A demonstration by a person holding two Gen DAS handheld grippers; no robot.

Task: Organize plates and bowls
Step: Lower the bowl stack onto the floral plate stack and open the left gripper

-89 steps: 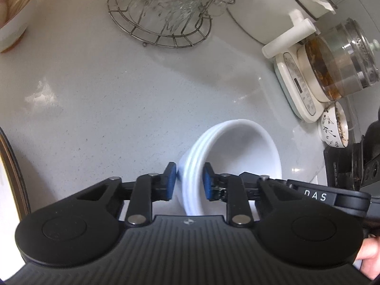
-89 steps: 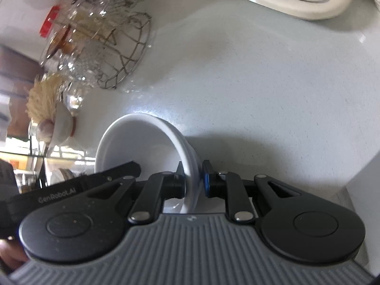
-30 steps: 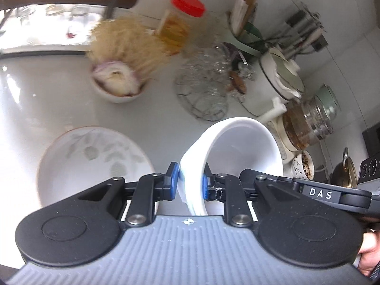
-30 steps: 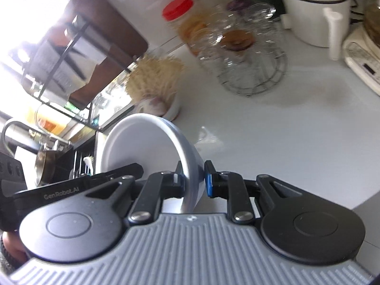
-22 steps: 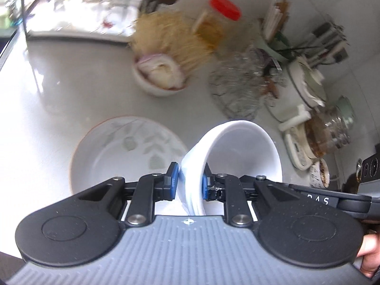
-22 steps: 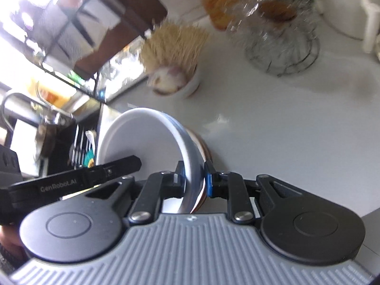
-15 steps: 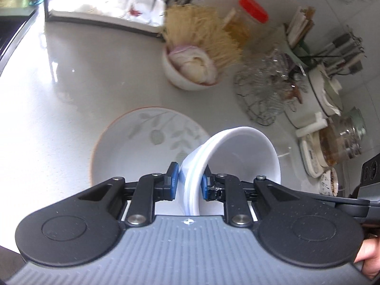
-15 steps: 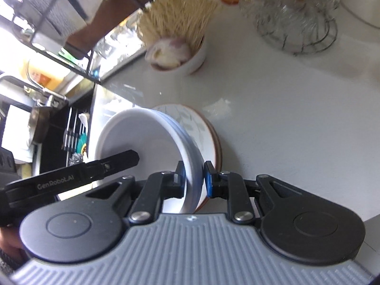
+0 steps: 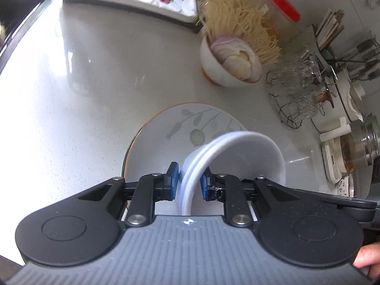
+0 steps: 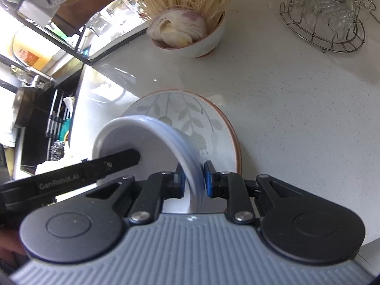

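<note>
You hold the white bowls above the leaf plate: left tongs and right tongs each pinch the rim. Setting down remains.

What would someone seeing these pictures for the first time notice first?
Front and centre, the stack of white bowls is pinched at opposite rims by the left gripper and right gripper, above the leaf-patterned plate on the counter. Behind the plate stands a bowl of sliced onion with dry noodles.
</note>
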